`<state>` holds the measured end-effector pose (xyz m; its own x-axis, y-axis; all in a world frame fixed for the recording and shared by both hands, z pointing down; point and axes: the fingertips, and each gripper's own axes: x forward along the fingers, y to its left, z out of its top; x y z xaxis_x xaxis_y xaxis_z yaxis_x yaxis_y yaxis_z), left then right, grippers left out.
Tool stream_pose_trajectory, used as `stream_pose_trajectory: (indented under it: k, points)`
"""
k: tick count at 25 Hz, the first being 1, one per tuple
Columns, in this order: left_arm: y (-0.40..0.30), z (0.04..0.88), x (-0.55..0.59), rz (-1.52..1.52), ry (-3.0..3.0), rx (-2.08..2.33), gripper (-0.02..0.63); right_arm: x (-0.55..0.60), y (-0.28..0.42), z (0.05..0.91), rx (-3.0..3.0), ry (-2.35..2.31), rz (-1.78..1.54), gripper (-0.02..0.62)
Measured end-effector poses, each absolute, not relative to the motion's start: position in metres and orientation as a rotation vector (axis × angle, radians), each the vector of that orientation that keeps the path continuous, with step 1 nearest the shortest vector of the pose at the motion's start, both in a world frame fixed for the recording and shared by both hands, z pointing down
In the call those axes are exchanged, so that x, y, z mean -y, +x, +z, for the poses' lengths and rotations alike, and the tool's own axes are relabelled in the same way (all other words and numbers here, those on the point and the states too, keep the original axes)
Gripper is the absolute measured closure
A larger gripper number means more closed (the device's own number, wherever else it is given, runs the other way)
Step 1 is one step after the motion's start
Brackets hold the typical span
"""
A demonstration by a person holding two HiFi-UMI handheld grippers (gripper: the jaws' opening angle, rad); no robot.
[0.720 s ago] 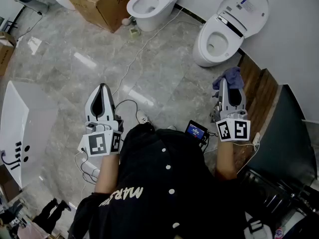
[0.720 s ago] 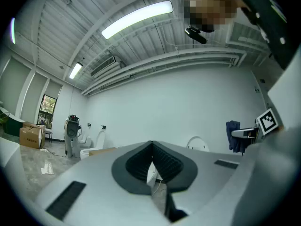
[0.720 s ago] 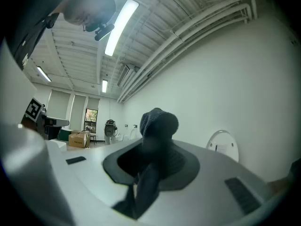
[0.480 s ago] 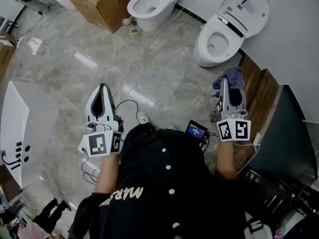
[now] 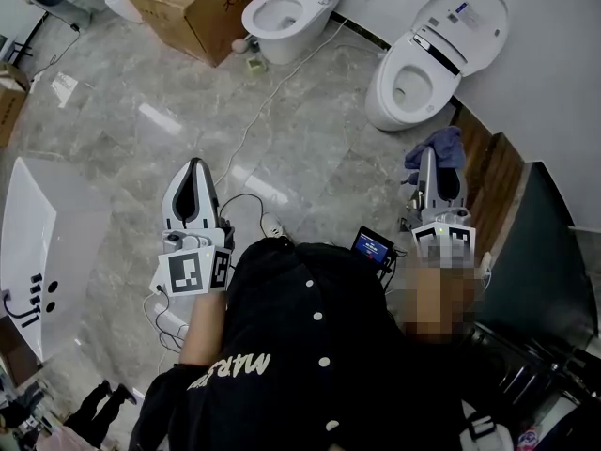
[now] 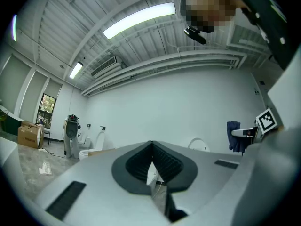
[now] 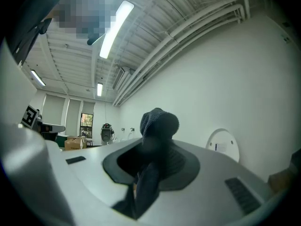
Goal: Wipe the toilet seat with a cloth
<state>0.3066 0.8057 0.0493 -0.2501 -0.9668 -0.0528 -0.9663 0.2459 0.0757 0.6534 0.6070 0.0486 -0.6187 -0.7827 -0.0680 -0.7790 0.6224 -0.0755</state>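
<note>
Fingers (image 7: 184, 160) of right gripper (image 5: 439, 167) clenched on dark blue cloth (image 5: 434, 148); wad bulges past tips, tail hangs below. Left gripper (image 5: 192, 169) fingers pressed together, nothing between. Cloth judged soft, light, limp: hold mid-wad, leave bulge free as wiping pad. Toilet seat (image 5: 387, 71) farther ahead on floor (image 5: 282, 120), lid (image 5: 462, 17) raised, apart from cloth.

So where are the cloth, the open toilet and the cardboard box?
cloth (image 5: 435, 147): head view, on its bunched blue middle.
open toilet (image 5: 382, 79): head view, on the seat rim, left of the bowl opening.
cardboard box (image 5: 186, 3): head view, on its brown top.
</note>
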Motion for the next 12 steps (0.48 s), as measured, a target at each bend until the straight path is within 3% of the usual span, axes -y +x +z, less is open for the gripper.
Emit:
stream_pose_trajectory:
  k: [12]
  points:
    - [0.239,0.048,-0.822,-0.133,1.958,2.473,0.6,-0.619,0.593,0.052,-2.732,-1.368,-0.046,0.509]
